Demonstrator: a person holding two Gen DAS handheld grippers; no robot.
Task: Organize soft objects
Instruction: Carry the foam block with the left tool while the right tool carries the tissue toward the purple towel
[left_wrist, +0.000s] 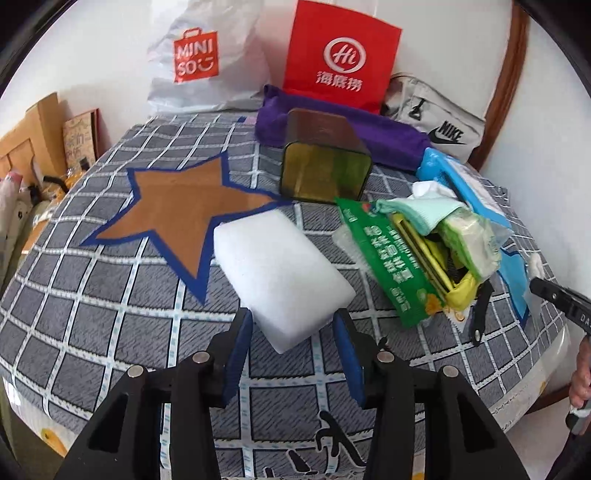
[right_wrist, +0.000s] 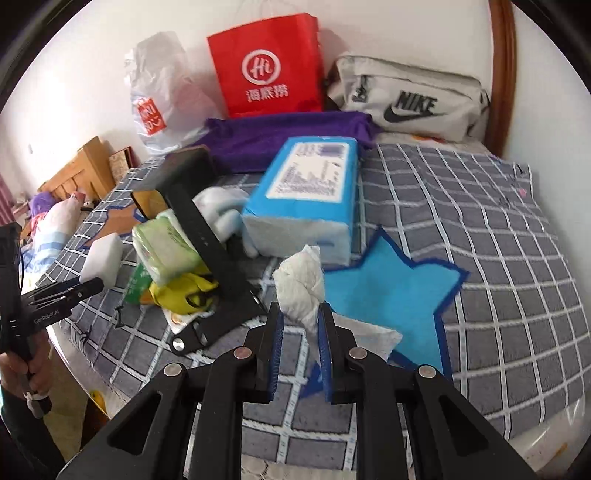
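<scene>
Our left tool (left_wrist: 291, 326) grips the white sponge (left_wrist: 282, 273); our right tool (right_wrist: 301, 319) pinches crumpled tissue (right_wrist: 301, 284) near the bed's (right_wrist: 498, 229) front edge.

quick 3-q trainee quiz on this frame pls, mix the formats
1. True or false: the right gripper is shut on a crumpled white tissue.
2. Which star patch lies just behind the white sponge that sits between the left gripper fingers? A) brown star B) blue star C) red star
3. Fill in: the grey pouch at the back of the table carries the logo ____.

Key: 1 true; 2 A; 3 Nike
</scene>
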